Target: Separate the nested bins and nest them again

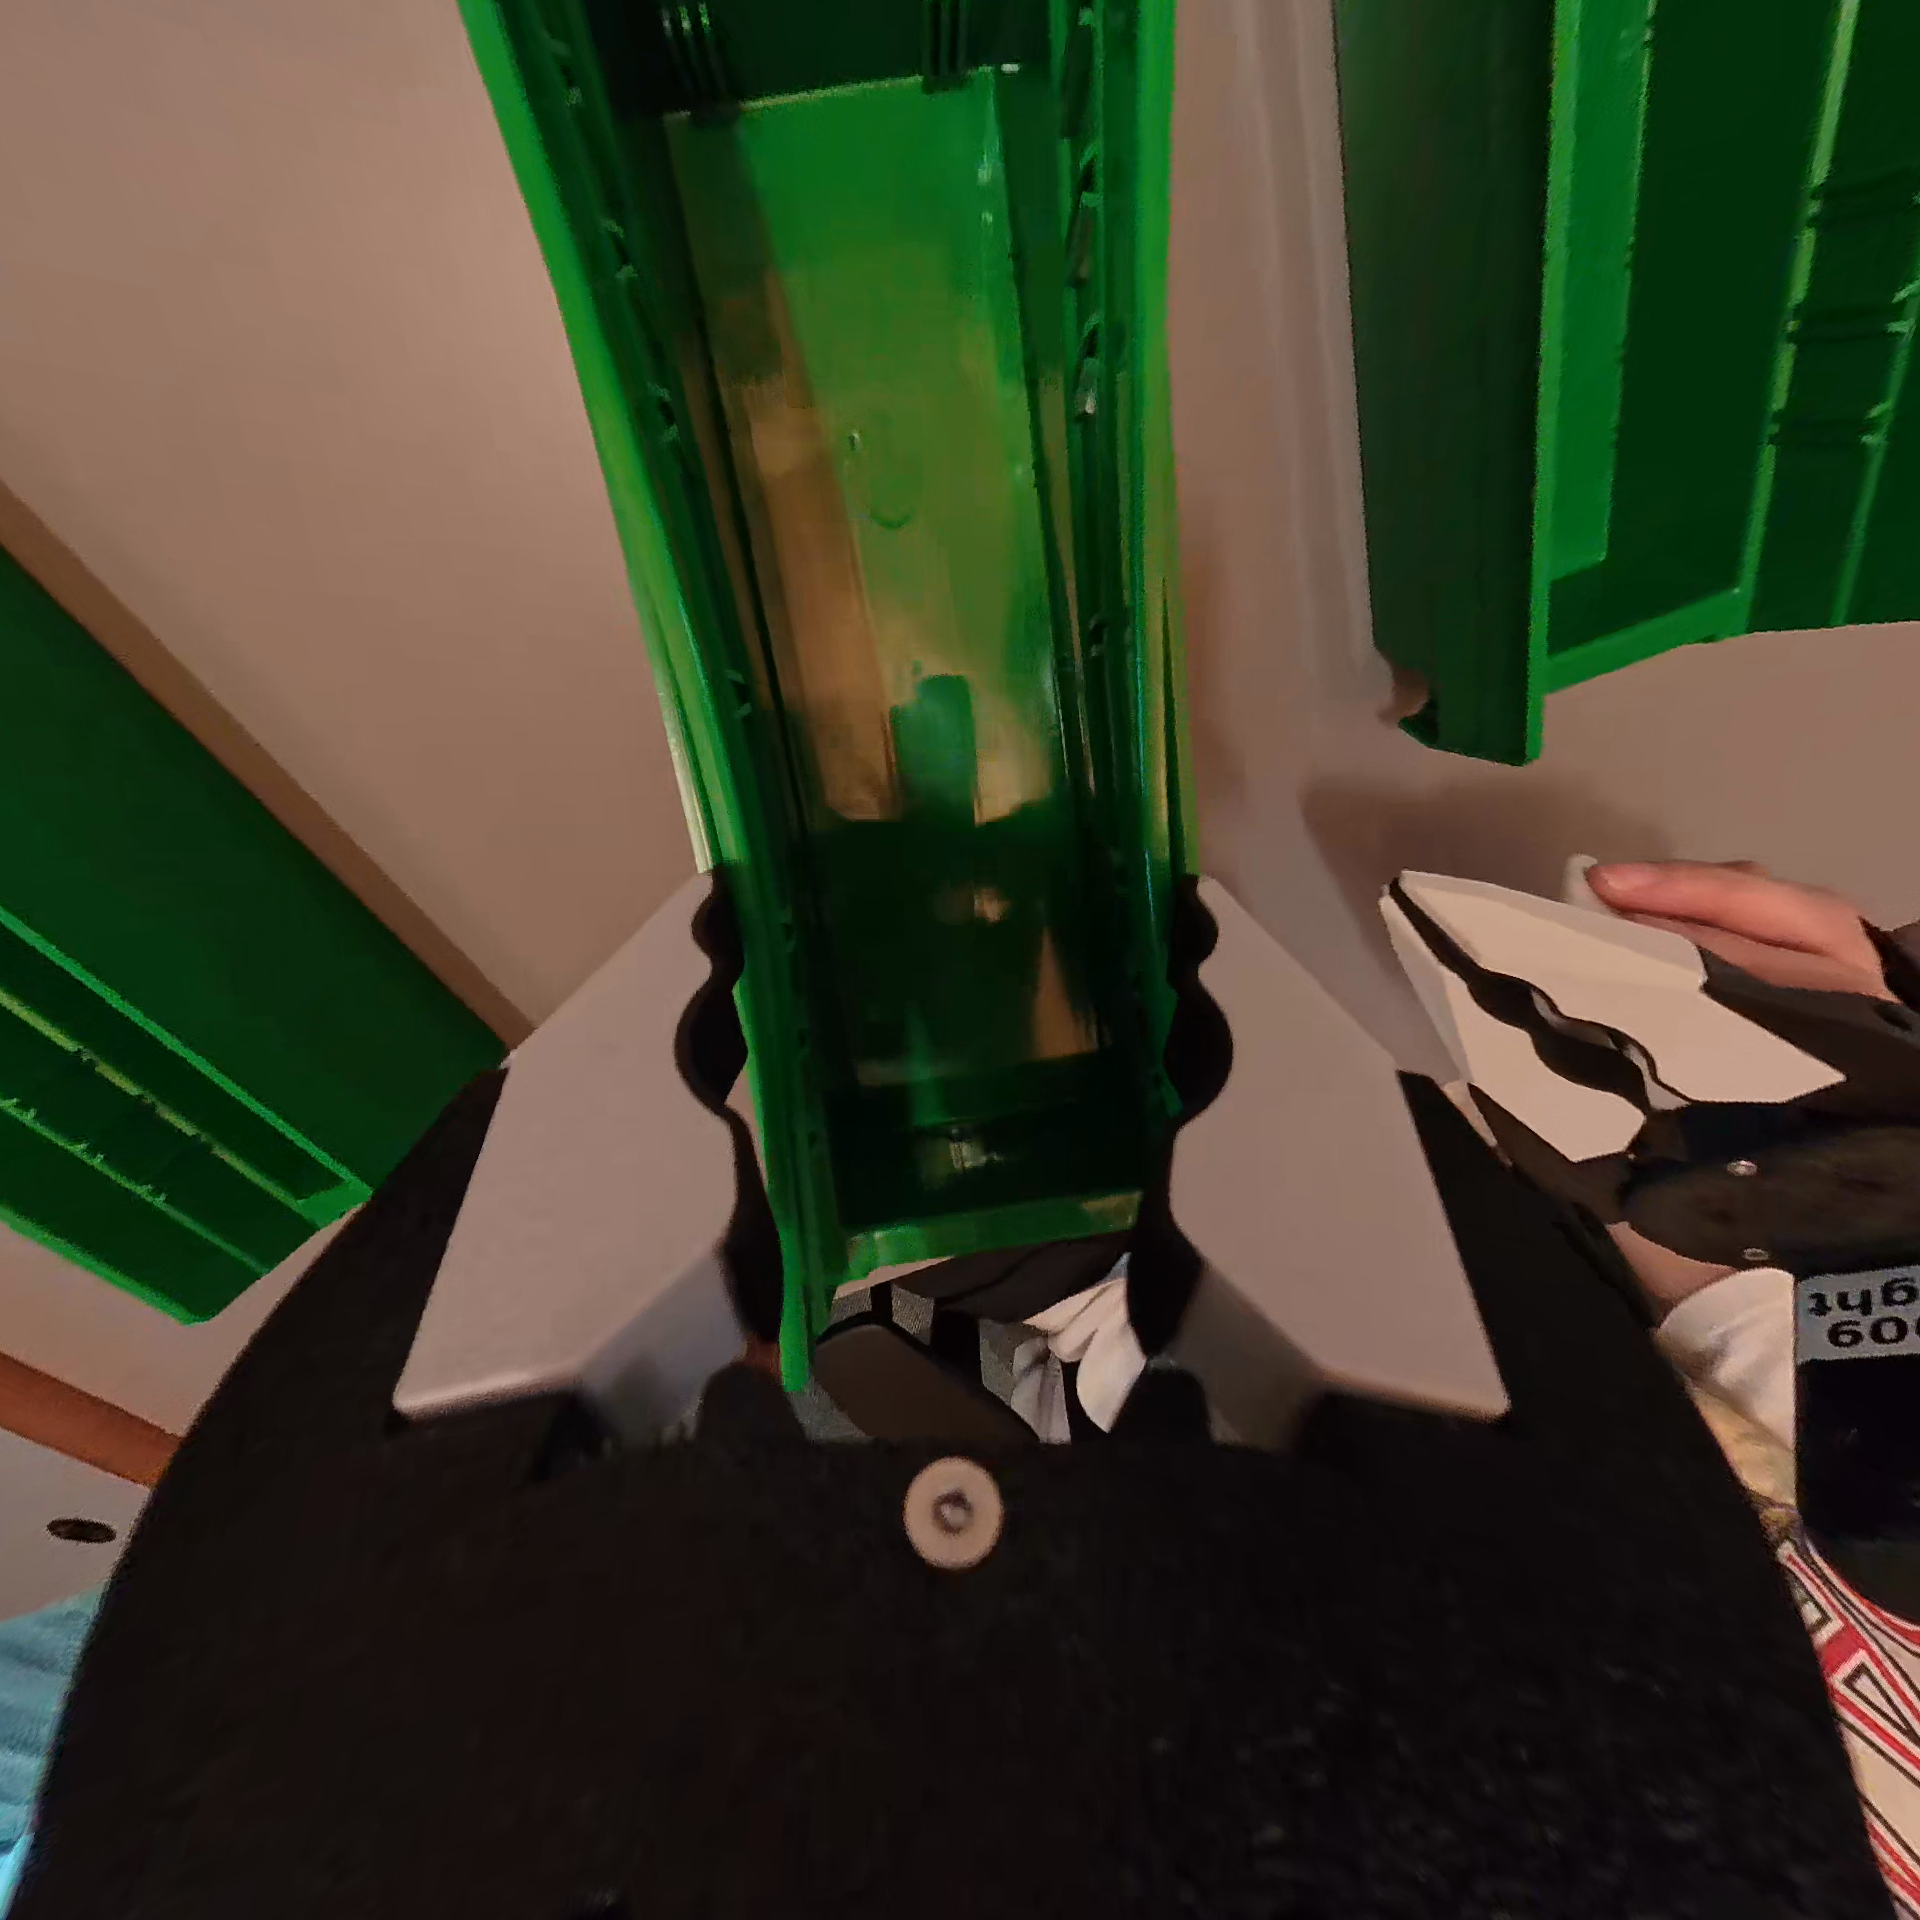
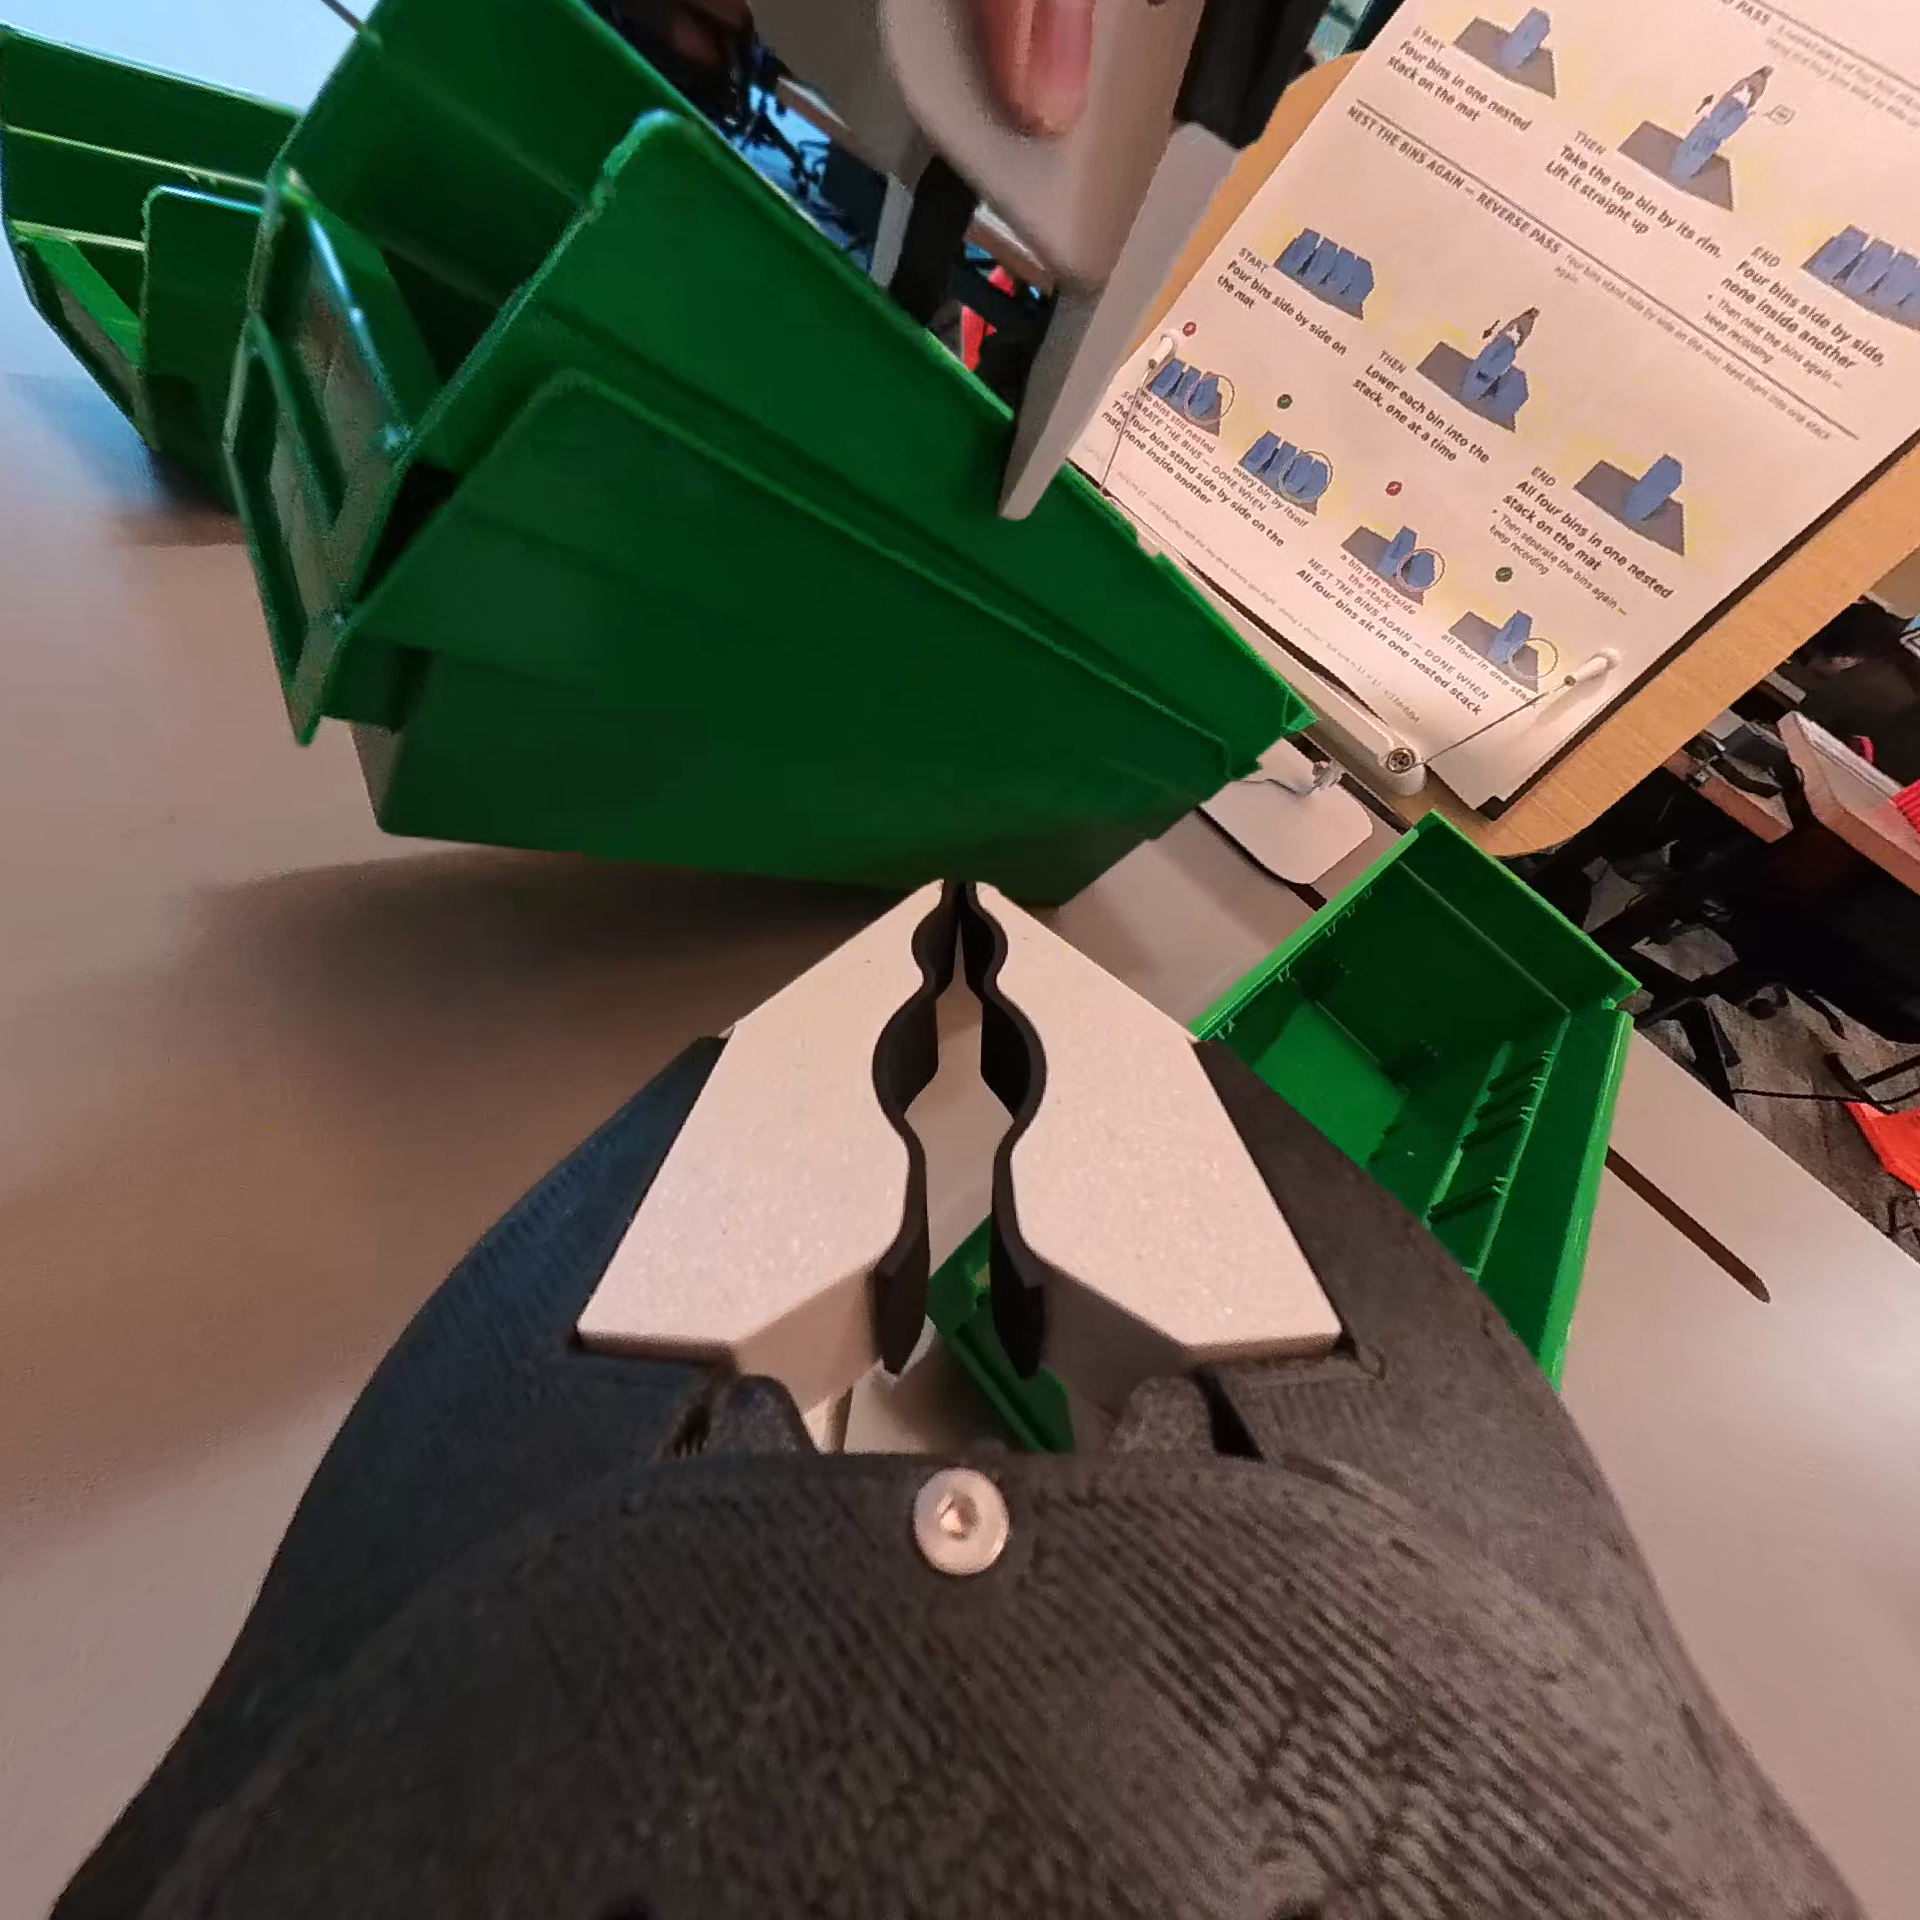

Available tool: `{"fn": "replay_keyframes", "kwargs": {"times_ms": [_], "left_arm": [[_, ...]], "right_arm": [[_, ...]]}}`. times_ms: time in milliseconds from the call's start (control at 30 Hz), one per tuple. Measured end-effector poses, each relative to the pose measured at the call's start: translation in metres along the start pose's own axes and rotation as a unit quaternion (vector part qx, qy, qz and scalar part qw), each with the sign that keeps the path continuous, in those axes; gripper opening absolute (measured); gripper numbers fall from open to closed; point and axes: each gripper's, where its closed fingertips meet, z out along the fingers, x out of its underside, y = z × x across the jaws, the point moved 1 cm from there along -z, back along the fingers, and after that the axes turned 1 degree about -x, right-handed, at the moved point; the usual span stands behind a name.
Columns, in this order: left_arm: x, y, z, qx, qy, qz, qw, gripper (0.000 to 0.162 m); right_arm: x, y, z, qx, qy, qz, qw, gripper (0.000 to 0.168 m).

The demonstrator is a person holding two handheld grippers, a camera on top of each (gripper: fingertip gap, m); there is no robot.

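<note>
A nested stack of green bins (image 2: 727,582) stands tilted on the grey table (image 2: 208,1039). My left gripper (image 1: 951,894) is shut on the long rim walls of the top bin (image 1: 904,468), one finger on each side. One of its grey fingers (image 2: 1049,343) shows in the right wrist view above the stack. My right gripper (image 2: 961,899) is shut and empty, with its tips just in front of the stack's lower edge. It also shows in the left wrist view (image 1: 1397,899), to the right of the held bin.
A single green bin (image 2: 1455,1101) lies on the table to the right, and shows too in the left wrist view (image 1: 1621,364). Another green bin (image 2: 94,208) sits at the far left (image 1: 156,883). A board with an instruction sheet (image 2: 1558,364) leans behind. A hand (image 1: 1745,904) holds the right gripper.
</note>
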Motion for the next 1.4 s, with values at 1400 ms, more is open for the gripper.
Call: {"fn": "replay_keyframes", "kwargs": {"times_ms": [1400], "left_arm": [[-0.077,0.011,0.040,-0.076,-0.061,0.074,0.992,0.111]], "right_arm": [[0.015,-0.006,0.002,-0.006,0.024,0.001,1.000,0.000]]}}
